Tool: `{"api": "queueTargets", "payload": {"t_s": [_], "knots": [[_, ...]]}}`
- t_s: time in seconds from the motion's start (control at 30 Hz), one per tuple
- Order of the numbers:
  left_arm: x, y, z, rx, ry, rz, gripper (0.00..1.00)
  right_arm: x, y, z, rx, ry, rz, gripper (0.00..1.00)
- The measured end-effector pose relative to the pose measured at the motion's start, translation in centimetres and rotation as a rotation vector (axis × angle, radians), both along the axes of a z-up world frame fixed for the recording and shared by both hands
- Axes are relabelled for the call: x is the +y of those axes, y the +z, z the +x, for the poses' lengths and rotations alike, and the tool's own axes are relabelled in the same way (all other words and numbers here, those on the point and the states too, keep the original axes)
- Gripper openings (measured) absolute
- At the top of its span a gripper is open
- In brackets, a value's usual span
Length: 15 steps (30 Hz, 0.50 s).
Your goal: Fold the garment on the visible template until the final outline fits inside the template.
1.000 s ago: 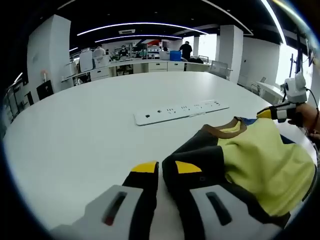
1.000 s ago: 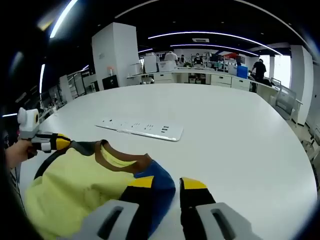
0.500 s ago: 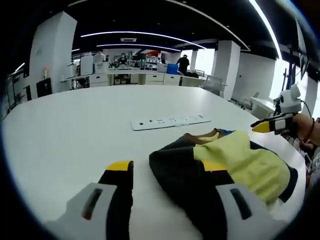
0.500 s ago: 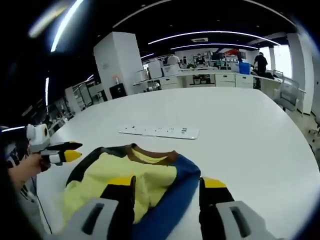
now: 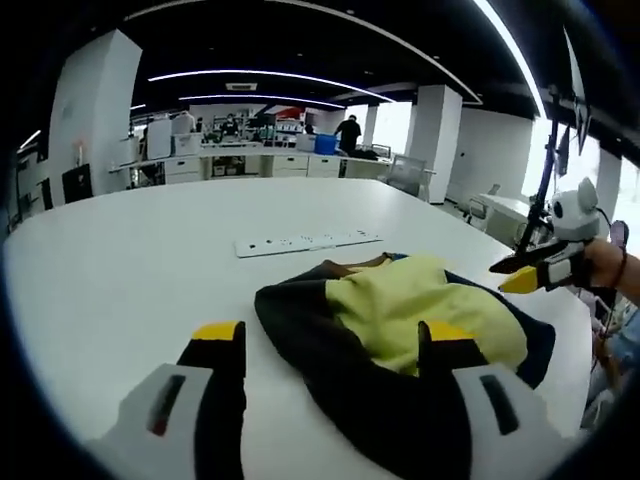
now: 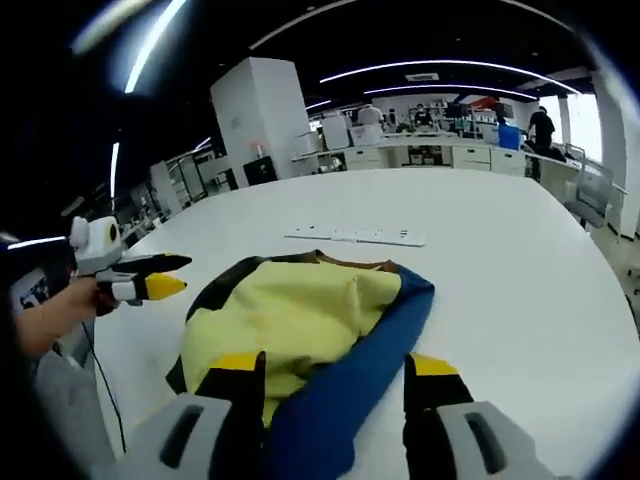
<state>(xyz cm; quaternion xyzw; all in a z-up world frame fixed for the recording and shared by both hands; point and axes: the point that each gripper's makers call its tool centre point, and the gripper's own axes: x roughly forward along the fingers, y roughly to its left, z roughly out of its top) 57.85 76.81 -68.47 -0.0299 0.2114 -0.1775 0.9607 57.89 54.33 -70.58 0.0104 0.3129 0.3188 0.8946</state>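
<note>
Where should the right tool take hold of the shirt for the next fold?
Probably the blue sleeve edge of the shirt, lying between the open right tool. Come in low along the table: the cloth lies flat there, so one jaw must slide under.

Your garment [image 5: 400, 320] lies on the table [image 5: 130, 260], with the power strip [image 5: 308, 241] just beyond its collar. Your left gripper [image 5: 330, 345] sits at its near edge, your right gripper [image 6: 335, 372] likewise, each off to the other's side.
</note>
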Motion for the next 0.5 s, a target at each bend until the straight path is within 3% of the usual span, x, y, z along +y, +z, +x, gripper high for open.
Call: {"api": "queueTargets", "payload": {"t_s": [0.37,0.5], "knots": [[-3.3,-1.2,-3.9,0.014,-0.068,0.058,0.69,-0.2,-0.7,-4.0,0.035,-0.007,0.022,0.51],[-4.1,-1.8,-5.0,0.034,-0.066,0.009,0.67,-0.2,-1.3,-5.5,0.038,0.006,-0.015,0.48]]}}
